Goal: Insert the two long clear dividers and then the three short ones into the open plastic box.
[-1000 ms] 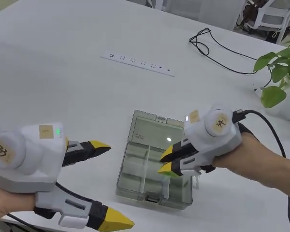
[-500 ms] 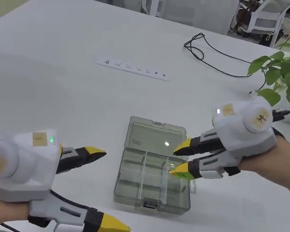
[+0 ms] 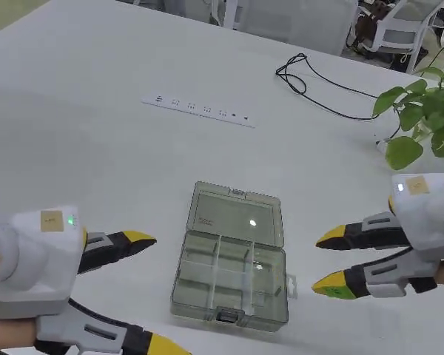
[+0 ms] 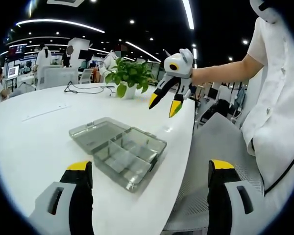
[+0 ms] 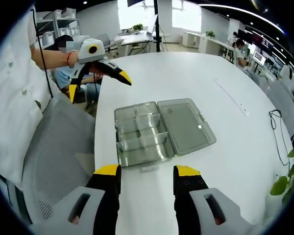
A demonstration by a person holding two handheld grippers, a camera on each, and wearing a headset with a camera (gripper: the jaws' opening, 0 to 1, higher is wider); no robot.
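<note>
An open clear plastic box (image 3: 196, 307) is seen near the front edge of the white bench (image 3: 96, 148), its lid (image 3: 237, 211) laid back flat on the side away from the person. Clear dividers (image 3: 217, 260) are seen standing in the tray and splitting it into compartments; their number cannot be counted with certainty. A small clear piece (image 3: 290, 285) lies on the bench just beside the box's right side. A pale sticker (image 3: 205, 220) is carried on the lid, its print too small to be read. The left tongs (image 3: 154, 292) are held wide open to the left of the box, gripping nothing; the right tongs (image 3: 324, 261) are held to the right of it, parted and empty. A tan label (image 3: 50, 220) is stuck on the left tongs' body, with nothing on it that can be read. Farther back a white power strip (image 3: 200, 109) lies flat, its markings illegible, with a looped black cable (image 3: 318, 81) and a potted plant (image 3: 422, 118) beyond.
</note>
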